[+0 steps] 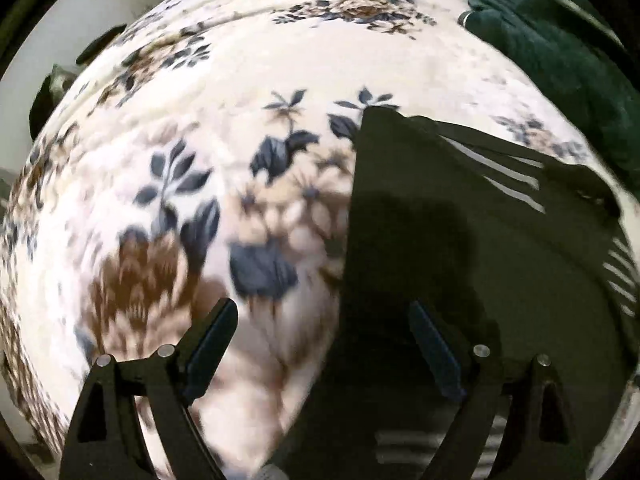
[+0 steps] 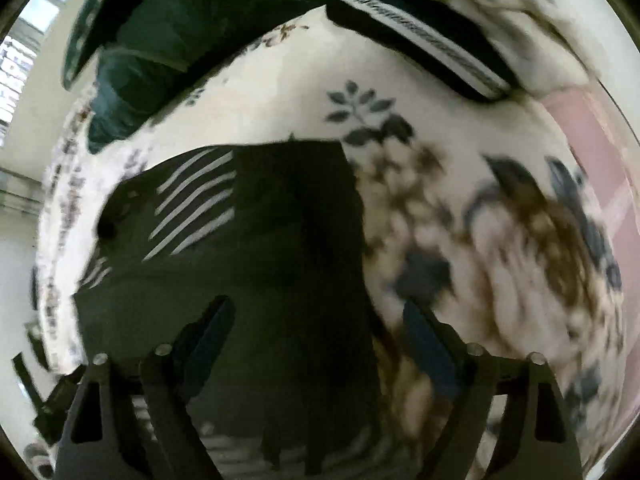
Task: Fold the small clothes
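Observation:
A small black garment with white stripes lies flat on a floral blanket. My left gripper is open and empty above the garment's left edge, its right finger over the cloth, its left finger over the blanket. In the right wrist view the same garment fills the lower left. My right gripper is open and empty above the garment's right edge, its left finger over the cloth, its right finger over the blanket. Both views are motion-blurred.
A dark green plush cloth lies at the blanket's far right; it also shows in the right wrist view. A folded black item with a white band, a cream knit piece and a pink cloth lie beyond.

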`<move>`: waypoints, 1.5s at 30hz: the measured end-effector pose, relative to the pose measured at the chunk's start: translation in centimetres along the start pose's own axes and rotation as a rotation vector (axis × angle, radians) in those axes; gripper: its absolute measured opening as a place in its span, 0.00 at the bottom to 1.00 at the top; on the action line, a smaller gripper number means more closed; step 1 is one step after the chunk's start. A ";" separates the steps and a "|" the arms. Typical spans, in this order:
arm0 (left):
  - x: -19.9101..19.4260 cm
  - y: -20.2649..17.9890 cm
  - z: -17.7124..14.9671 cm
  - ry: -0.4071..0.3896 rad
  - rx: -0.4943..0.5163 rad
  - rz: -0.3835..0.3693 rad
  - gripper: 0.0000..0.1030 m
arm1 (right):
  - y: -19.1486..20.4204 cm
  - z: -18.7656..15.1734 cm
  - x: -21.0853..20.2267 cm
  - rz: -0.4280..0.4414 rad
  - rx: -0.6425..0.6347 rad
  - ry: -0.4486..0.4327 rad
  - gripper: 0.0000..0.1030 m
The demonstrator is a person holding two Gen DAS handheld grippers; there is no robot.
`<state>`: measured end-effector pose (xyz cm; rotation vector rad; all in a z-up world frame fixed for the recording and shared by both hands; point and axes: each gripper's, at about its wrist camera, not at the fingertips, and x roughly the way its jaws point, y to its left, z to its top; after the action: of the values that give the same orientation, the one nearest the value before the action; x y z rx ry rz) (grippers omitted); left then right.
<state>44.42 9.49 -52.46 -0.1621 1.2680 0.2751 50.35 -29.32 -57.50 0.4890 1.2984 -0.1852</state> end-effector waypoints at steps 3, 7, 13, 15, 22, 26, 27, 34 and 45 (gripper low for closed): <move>0.8 -0.4 1.0 0.004 0.014 -0.006 0.85 | 1.9 1.5 3.1 -0.047 -0.086 0.043 0.05; 0.8 -0.2 1.7 0.007 0.010 -0.012 0.85 | 3.4 1.8 1.0 -0.107 -0.147 -0.056 0.06; 0.8 0.9 2.4 0.015 0.054 0.013 0.85 | 1.2 4.4 1.8 -0.143 -0.069 0.021 0.11; 0.4 1.0 2.1 0.016 0.069 0.018 0.85 | -0.4 5.4 3.1 -0.105 -0.003 0.100 0.23; -2.4 -1.6 -0.1 -0.024 0.141 -0.018 0.85 | -2.8 2.4 -2.9 0.057 0.218 -0.005 0.36; -0.8 -4.2 -0.4 -0.002 0.203 -0.003 0.85 | -0.5 -0.5 0.0 0.164 0.243 0.145 0.37; -0.5 -4.4 -0.4 0.006 0.208 -0.003 0.85 | -0.1 -1.0 1.2 0.154 0.245 0.166 0.37; 0.7 -4.6 -0.6 0.029 0.237 0.012 0.85 | 1.7 -1.9 5.2 0.109 0.293 0.146 0.04; -1.4 -4.8 -0.1 -0.027 0.303 0.033 0.85 | 1.2 -3.6 0.0 -0.096 0.155 0.162 0.32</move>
<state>45.31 4.75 -51.32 0.1215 1.2707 0.1103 47.69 -26.62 -57.85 0.5836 1.4740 -0.3335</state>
